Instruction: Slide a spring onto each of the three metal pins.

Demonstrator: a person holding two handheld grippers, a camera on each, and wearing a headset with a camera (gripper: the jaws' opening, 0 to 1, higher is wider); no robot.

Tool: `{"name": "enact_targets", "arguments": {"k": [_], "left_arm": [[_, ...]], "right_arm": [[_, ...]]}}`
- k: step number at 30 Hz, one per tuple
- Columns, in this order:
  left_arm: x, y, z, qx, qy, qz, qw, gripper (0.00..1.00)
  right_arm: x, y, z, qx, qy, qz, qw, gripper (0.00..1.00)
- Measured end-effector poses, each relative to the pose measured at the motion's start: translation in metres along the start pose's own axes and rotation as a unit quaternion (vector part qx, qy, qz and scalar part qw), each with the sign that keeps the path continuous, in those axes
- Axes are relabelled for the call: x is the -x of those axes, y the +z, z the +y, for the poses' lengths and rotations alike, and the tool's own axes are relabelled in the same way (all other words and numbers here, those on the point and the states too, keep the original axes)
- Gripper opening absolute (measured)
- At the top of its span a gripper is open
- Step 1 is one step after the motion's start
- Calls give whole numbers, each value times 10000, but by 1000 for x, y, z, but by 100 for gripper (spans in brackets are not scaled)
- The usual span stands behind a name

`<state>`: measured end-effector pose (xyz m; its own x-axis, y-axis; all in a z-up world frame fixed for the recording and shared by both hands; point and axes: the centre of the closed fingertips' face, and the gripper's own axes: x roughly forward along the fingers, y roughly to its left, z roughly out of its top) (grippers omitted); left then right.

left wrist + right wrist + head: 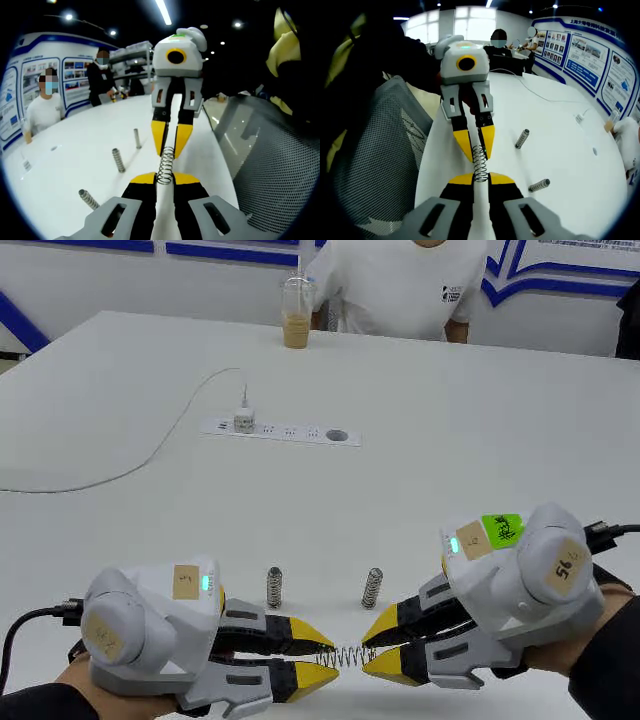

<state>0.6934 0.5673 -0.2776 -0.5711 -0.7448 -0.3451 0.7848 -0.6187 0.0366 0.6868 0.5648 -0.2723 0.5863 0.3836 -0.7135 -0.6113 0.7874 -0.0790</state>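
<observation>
Spring (345, 655) horiz., both ends gripped

White meeting room around a wide white tabletop (450, 410).
The far wall (60, 290) is white with dark blue stripes (230, 252). A person in a white shirt (400, 285) is at the far edge, with a plastic cup (295, 315) of brown drink just to their left. A white power strip (285, 430) lies mid-table, and a thin cable (150, 455) curves off to the left. In the right gripper view, bright windows (470, 22) stand at the far end, blue-framed display boards (605, 60) line the right wall, and a grey mesh chair (380, 150) stands beside the tabletop. In the left gripper view, a strip light (162, 11) and round spots (68, 16) shine in a dark ceiling.
</observation>
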Motion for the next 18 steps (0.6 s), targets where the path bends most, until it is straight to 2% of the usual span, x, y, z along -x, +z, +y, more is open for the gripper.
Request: {"name": "enact_targets", "arguments": {"k": [10, 18], "left_arm": [[0, -2, 0, 6, -9, 30, 10000, 11], [-1, -1, -2, -5, -34, 21, 10000, 11]], "right_arm": [[8, 28, 2, 66, -13, -328, 9994, 11], [7, 41, 4, 216, -16, -410, 9989, 11]]}}
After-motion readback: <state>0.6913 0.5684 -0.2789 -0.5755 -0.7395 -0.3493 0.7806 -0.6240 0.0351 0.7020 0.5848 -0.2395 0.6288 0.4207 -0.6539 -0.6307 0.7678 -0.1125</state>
